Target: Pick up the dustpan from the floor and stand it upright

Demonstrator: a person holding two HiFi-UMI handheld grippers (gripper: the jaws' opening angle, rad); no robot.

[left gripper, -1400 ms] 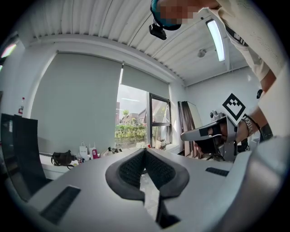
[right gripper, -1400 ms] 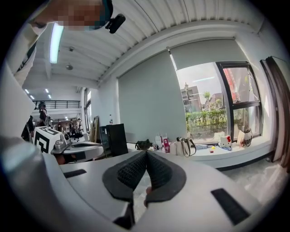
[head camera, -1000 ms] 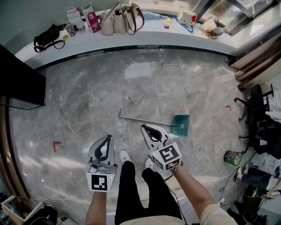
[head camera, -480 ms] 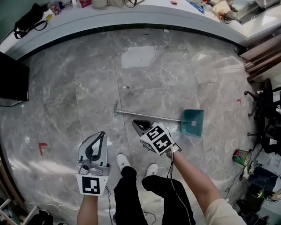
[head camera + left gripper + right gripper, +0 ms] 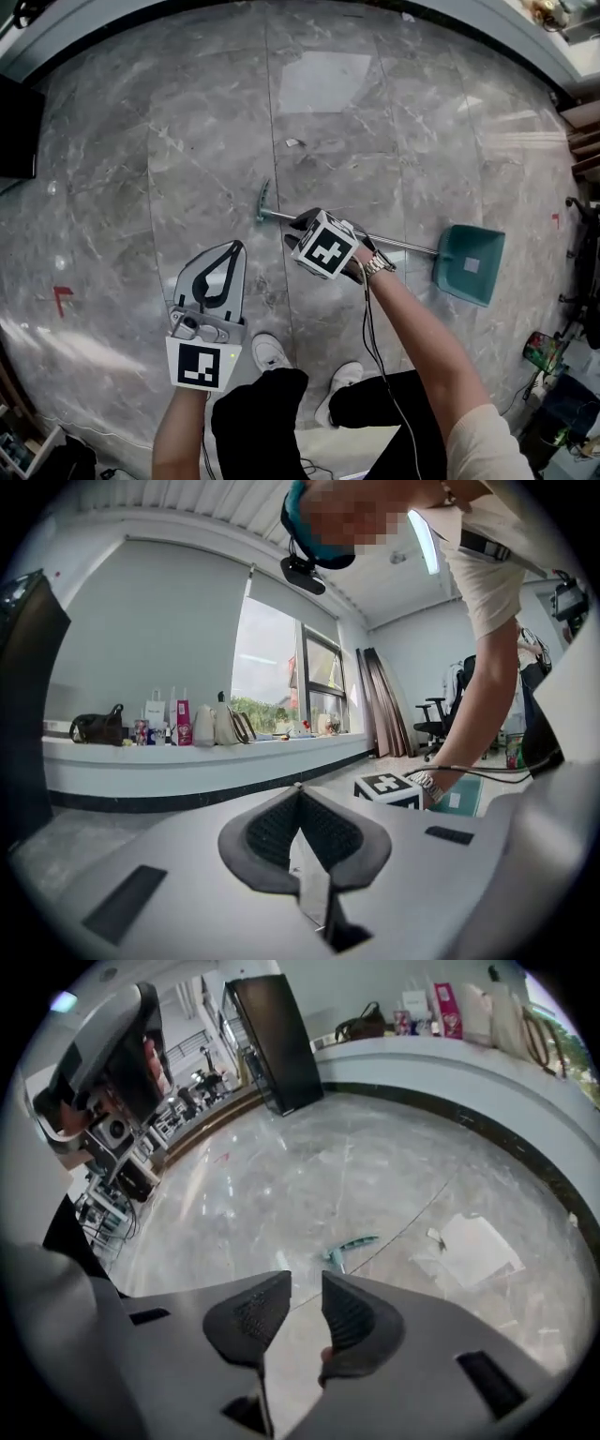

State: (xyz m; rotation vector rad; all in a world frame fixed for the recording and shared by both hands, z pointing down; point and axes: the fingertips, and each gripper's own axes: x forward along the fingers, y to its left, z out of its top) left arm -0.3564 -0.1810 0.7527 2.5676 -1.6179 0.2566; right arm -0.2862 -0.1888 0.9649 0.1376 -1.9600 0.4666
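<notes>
A teal dustpan (image 5: 469,264) lies flat on the grey marble floor at the right of the head view. Its long metal handle (image 5: 403,246) runs left and ends in a teal grip (image 5: 263,200). My right gripper (image 5: 298,221) hangs low over the handle, a short way in from the grip. Its jaws stand a little apart, open, and its own view (image 5: 305,1283) shows the teal grip (image 5: 352,1246) just beyond the tips; no rod shows between the pads. My left gripper (image 5: 234,251) is held above the floor to the left, shut and empty (image 5: 298,789).
A pale sheet (image 5: 323,82) and a small scrap (image 5: 293,142) lie on the floor beyond the handle. A red mark (image 5: 61,298) is at the left, a black cabinet (image 5: 19,127) at the far left. The person's shoes (image 5: 272,354) stand close behind the grippers. A curved counter (image 5: 187,761) holds bags.
The right gripper has gone forward and down from beside the legs to just over the dustpan's handle. The head has leaned further over the floor. The left gripper has stayed shut beside the legs.
</notes>
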